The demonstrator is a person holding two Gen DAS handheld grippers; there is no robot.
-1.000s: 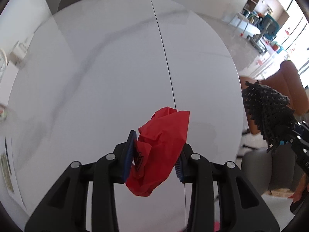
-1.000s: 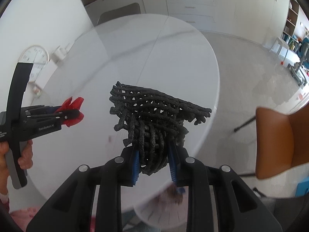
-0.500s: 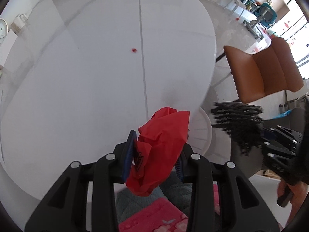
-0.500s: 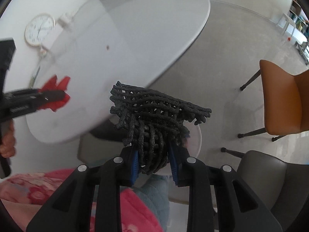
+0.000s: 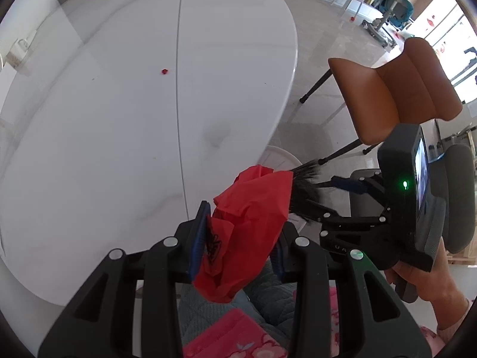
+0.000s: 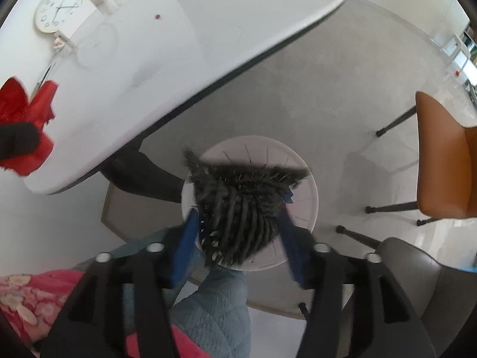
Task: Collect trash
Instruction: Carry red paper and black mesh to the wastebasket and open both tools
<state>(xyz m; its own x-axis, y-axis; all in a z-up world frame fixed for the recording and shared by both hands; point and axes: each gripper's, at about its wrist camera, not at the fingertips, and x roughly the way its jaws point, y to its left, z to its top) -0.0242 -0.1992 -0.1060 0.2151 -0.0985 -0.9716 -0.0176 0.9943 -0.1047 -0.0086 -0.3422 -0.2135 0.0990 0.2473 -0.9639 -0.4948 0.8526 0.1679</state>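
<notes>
My left gripper (image 5: 238,232) is shut on a crumpled red wrapper (image 5: 247,223) and holds it above the near edge of the white table (image 5: 119,119). The red wrapper also shows in the right wrist view (image 6: 23,125). My right gripper (image 6: 238,226) has its jaws spread wide, right above a round white trash bin (image 6: 304,185) on the floor. A black mesh net (image 6: 238,203) sits blurred between the spread fingers, over the bin's mouth. In the left wrist view the right gripper (image 5: 331,200) with the net (image 5: 304,191) is just right of the wrapper.
An orange chair (image 5: 393,95) stands right of the table, a grey chair (image 6: 423,292) nearer. A small red scrap (image 5: 164,71) lies on the table. A clock (image 6: 58,7) leans at the table's far side. My legs in blue and pink fabric (image 6: 214,307) are below.
Both grippers moved back off the table toward the floor bin. My right gripper opened above the bin and the net is loose between its fingers. The left still holds the wrapper.
</notes>
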